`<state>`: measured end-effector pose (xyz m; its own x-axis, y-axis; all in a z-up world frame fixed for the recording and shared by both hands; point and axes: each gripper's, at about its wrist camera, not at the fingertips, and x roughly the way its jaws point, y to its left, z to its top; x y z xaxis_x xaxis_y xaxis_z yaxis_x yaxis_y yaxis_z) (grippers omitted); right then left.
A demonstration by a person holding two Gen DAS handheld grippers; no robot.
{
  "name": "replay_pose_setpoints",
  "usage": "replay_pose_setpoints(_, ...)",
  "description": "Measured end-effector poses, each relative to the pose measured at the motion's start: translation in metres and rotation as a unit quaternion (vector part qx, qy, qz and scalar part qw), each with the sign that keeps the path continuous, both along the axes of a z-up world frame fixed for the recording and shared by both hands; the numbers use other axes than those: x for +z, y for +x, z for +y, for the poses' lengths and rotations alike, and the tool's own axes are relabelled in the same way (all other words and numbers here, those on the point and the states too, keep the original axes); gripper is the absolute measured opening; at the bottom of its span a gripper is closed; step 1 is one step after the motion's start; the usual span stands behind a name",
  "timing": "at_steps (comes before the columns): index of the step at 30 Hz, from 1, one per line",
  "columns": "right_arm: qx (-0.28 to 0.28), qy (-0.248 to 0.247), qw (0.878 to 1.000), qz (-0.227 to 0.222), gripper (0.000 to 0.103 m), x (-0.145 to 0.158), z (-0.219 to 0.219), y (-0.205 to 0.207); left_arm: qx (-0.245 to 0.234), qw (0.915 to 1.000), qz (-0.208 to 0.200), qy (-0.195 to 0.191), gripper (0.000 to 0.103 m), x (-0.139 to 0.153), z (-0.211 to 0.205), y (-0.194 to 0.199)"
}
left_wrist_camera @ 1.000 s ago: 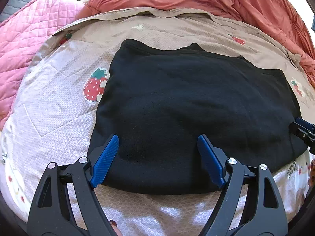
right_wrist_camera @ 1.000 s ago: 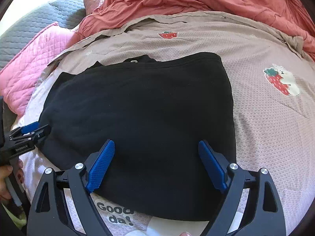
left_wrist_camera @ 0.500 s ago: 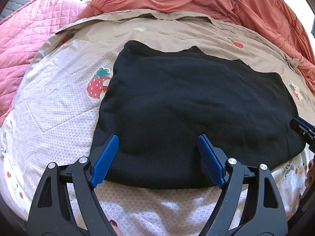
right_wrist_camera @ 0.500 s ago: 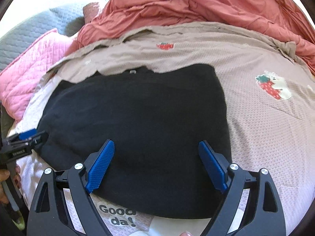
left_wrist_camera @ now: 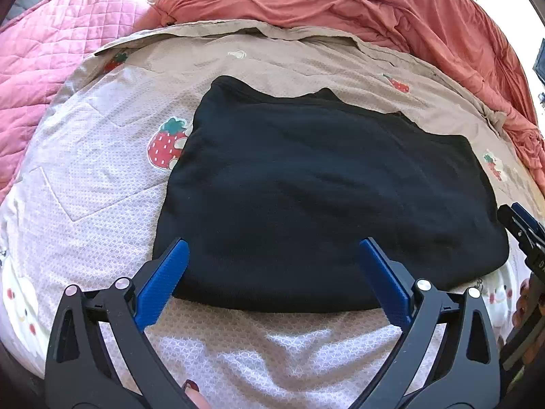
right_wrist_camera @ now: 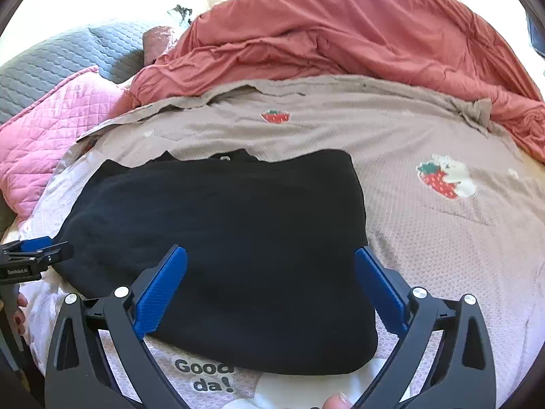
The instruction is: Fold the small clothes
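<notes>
A black garment lies folded flat on the strawberry-print bed cover. My left gripper hangs over the garment's near left edge. Its jaws are opening wide, and its blue pads touch no cloth. My right gripper hangs over the same black garment at its near right part. Its jaws are opening too, with nothing pinched between them. Each gripper shows at the edge of the other's view: the right gripper and the left gripper.
A rumpled red duvet is heaped along the far side of the bed. A pink quilted blanket and a grey quilted pillow lie at the far left. The bed cover stretches flat to the right of the garment.
Both grippers' jaws have spread wider. The right wrist view has pulled back and tipped up, showing more of the duvet. The black garment has not moved.
</notes>
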<state>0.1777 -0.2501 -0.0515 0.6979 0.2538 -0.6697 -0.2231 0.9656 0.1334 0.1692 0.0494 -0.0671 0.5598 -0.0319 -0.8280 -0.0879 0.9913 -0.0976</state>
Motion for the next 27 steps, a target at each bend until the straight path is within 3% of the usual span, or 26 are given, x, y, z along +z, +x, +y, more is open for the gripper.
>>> replay_pose_setpoints(14, -0.015, -0.002, 1.0, -0.026, 0.098, 0.009, -0.002, -0.019, 0.006, 0.9999, -0.011, -0.012, 0.093, 0.014, 0.01, -0.009)
replay_pose_setpoints(27, 0.033, -0.035, 0.998, -0.051, 0.098, 0.024, 0.035, -0.046, 0.012, 0.9993, -0.034, 0.009, 0.093, 0.03, 0.022, -0.014)
